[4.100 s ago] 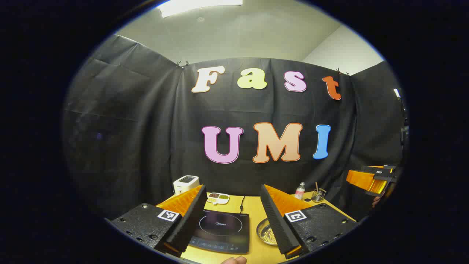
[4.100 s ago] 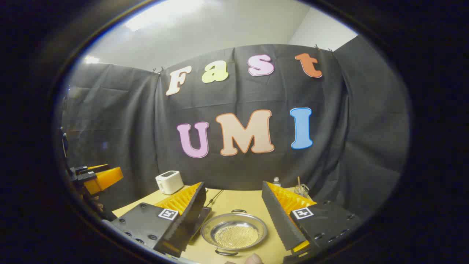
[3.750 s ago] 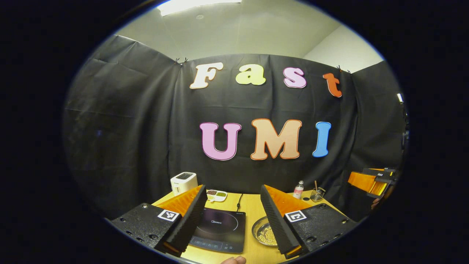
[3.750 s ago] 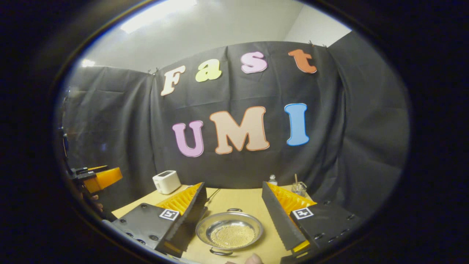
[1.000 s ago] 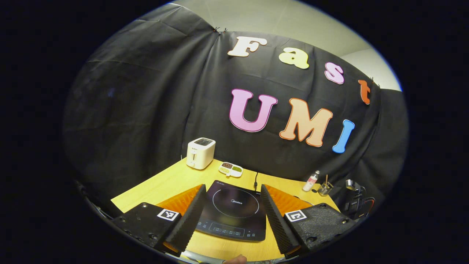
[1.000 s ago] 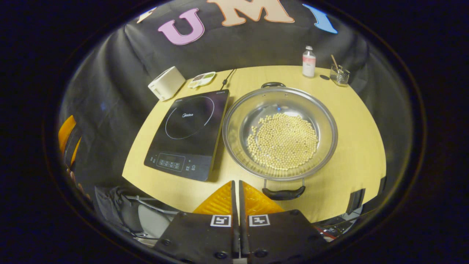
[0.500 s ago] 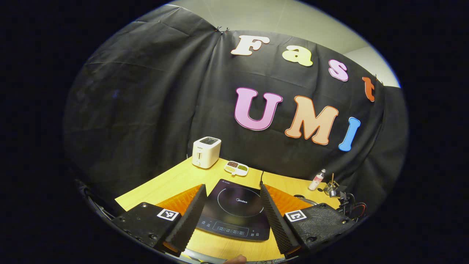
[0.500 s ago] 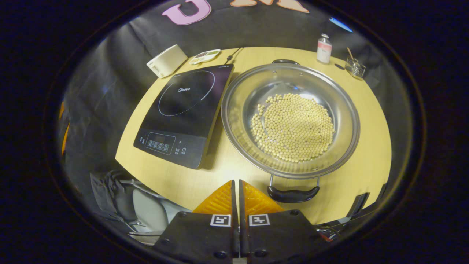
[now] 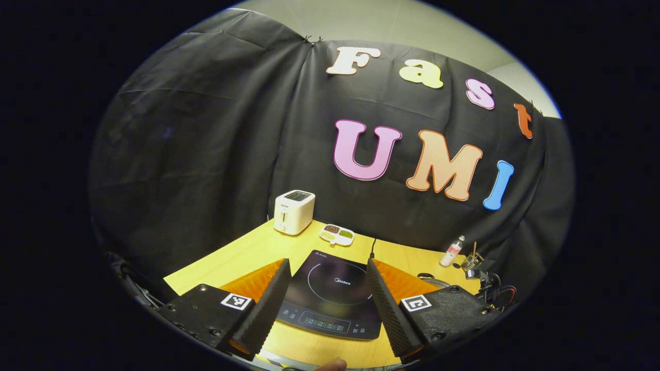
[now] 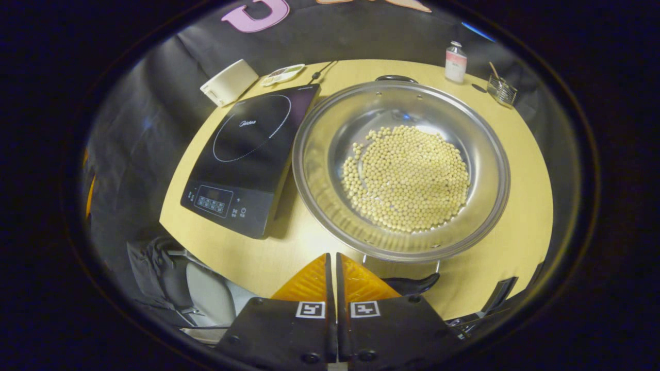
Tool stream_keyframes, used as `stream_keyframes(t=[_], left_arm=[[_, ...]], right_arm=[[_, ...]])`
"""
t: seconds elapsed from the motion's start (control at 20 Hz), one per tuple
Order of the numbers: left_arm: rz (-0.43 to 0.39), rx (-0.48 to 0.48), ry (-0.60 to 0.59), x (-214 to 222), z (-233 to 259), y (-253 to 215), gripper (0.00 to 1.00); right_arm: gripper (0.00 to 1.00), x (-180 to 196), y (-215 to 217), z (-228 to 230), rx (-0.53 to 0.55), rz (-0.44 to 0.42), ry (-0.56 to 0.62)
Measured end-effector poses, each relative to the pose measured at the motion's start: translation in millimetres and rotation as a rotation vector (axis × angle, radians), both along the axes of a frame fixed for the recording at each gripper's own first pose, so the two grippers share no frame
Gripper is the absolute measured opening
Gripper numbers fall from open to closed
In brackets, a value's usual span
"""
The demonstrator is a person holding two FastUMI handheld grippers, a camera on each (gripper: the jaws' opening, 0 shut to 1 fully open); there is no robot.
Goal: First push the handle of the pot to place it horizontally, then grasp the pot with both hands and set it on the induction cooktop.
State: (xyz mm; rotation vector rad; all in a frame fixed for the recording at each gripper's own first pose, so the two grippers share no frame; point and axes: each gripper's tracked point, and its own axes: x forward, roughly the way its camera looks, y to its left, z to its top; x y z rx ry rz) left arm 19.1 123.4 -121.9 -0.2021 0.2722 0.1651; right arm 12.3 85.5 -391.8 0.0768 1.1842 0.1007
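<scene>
Jaws clenched empty on my right gripper (image 10: 332, 268), released on my left gripper (image 9: 326, 288). On the desk (image 10: 521, 170), the pot (image 10: 402, 170) sits right of the cooktop (image 10: 247, 154). I've dropped closer; its near handle (image 10: 412, 283) is just beside my tips, so the push comes next.

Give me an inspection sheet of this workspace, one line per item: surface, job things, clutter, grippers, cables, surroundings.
Surface: wooden table.
Job's things: steel pot holding beans, beside the induction cooktop, not on it; near handle by the right gripper.
Clutter: toaster, divided dish, bottle, glass jar.
Grippers: left gripper open; right shut, empty.
Cables: cooktop cord.
Surroundings: black cloth wall.
</scene>
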Motion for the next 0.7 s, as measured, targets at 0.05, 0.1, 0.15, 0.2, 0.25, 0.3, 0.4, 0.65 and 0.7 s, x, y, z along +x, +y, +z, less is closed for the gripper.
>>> stream_keyframes(t=[0.05,0.1,0.15,0.2,0.25,0.3,0.4,0.65,0.7], left_arm=[[0.0,0.001,0.002,1.5,-0.2,-2.6,0.9],[-0.001,0.006,0.005,3.0,-0.4,-4.6,0.9],[-0.002,0.013,0.005,4.1,0.0,-6.6,0.9],[-0.003,0.017,0.004,5.5,1.1,-8.6,0.9],[-0.006,0.02,0.008,6.5,1.2,-12.2,0.9],[-0.01,0.021,0.01,7.7,-0.4,-16.9,0.9],[-0.018,0.025,0.013,10.5,-1.6,-25.2,0.9],[-0.042,0.038,0.013,19.4,0.5,-49.2,0.9],[-0.044,0.04,0.013,21.2,0.5,-53.4,0.9]], right_arm=[[0.0,1.0,-0.3,0.1,0.018,-0.005,0.003],[0.03,1.4,-0.6,-0.7,0.034,-0.014,0.005],[0.03,2.2,-2.7,-1.0,0.043,-0.023,0.004],[0.03,2.3,-6.3,-2.3,0.045,-0.026,0.005],[0.02,3.4,-9.5,-3.4,0.043,-0.025,0.007],[0.0,3.0,-13.1,-4.4,0.04,-0.025,0.007],[0.03,3.3,-24.6,-4.2,0.044,-0.044,0.006],[0.02,0.6,-55.2,-5.7,0.055,-0.094,0.011],[0.03,0.2,-60.4,-5.9,0.057,-0.102,0.011]])
